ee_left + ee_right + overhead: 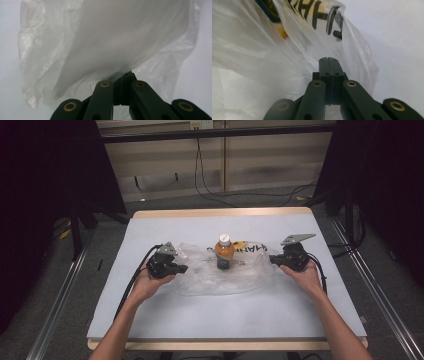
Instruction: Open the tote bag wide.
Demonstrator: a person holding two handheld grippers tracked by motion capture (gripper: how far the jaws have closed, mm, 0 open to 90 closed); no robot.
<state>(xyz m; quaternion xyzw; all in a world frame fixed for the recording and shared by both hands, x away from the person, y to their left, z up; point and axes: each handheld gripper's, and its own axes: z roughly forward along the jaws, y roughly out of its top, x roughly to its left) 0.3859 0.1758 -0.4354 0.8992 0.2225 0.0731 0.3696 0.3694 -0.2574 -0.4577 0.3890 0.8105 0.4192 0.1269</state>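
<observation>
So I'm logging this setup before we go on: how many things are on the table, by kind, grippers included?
Clear plastic bag: 1
Bottle with orange contents and a white cap: 1
Handheld grippers: 2, the left gripper and the right gripper, each at one side of the bag with its jaws together
Total: 4

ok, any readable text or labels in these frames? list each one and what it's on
"HAN": bold black letters on the clear plastic bag, reversed in the high view, cut off by folds; the full word can't be read.
Bag print in the right gripper view: black strokes at the top edge, partly out of frame, unreadable.
Label on the orange bottle: dark band, too small to read.
Sign on the far wall: too small and blurred.
</observation>
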